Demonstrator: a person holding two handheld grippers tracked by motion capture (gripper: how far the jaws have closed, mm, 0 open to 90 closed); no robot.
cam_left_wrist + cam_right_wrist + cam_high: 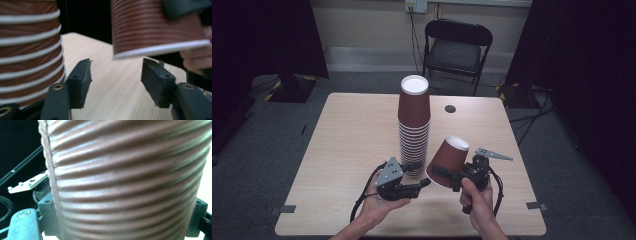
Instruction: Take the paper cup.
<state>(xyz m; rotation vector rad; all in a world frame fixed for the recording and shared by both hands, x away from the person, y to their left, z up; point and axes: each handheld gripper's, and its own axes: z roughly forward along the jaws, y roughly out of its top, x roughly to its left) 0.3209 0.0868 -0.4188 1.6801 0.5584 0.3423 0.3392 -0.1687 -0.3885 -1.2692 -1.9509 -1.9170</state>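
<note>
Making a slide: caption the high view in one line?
Right tool holds one tilted brown cup beside the inverted cup stack; left tool open at its base.

The high view is evenly lit from overhead: the wooden table (352, 150) is bright, while black curtains (262, 35) at both sides fall into near darkness. Shadows under the stack of cups (414, 125) are soft and short. The picture is slightly soft but free of glare.

In the left gripper view the stack (30, 50) and the single cup (155, 27) are close and blurred, and the cup's white rim smears; the background is black.

In the right gripper view the cup's ribbed wall (125, 182) is out of focus with pale sheen on the ridges, and the right edge is washed out white.
</note>
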